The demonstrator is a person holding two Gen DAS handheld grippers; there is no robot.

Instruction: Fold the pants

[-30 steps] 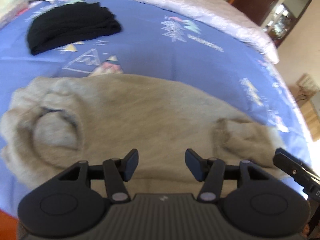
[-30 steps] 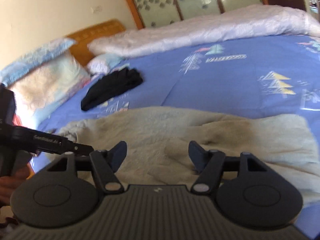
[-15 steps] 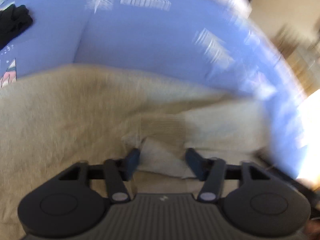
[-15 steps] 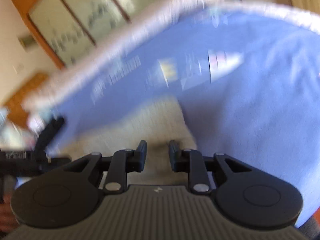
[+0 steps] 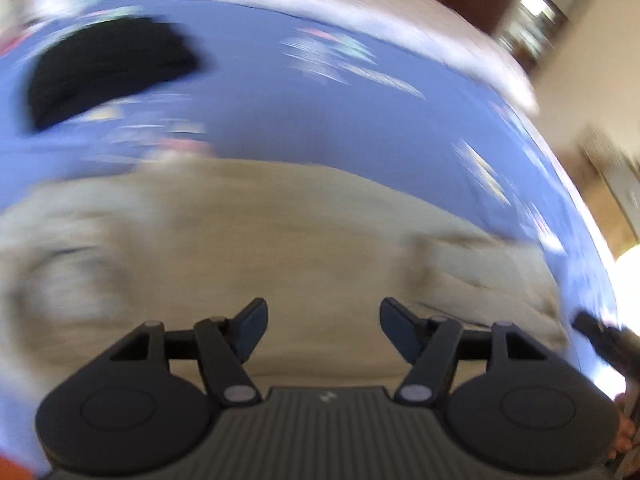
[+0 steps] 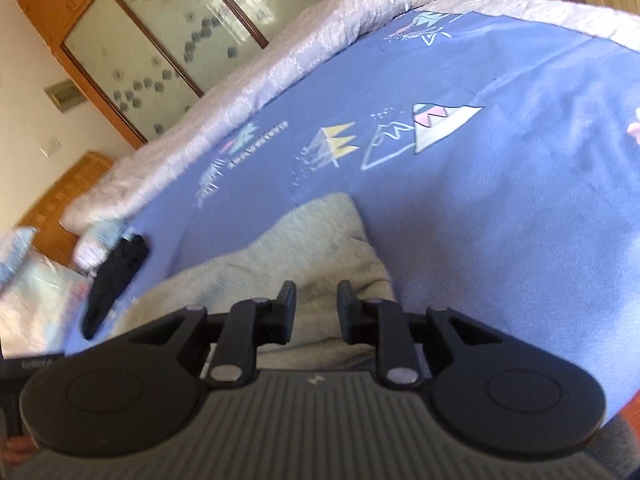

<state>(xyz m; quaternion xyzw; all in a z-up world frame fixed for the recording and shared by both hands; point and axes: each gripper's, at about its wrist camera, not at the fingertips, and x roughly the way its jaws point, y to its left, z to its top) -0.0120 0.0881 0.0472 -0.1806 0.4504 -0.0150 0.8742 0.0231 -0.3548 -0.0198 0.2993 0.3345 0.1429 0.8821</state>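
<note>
The beige pants (image 5: 280, 240) lie spread across the lower half of the left-wrist frame on the blue bed (image 5: 320, 120). The main risk is the fold slipping: the fleecy cloth looks thick, so a shallow pinch could drop it. The left gripper (image 5: 322, 320) is wide open and empty. The right gripper (image 6: 316, 304) is narrowed over a pants edge, though whether it actually grips is unclear.
</note>
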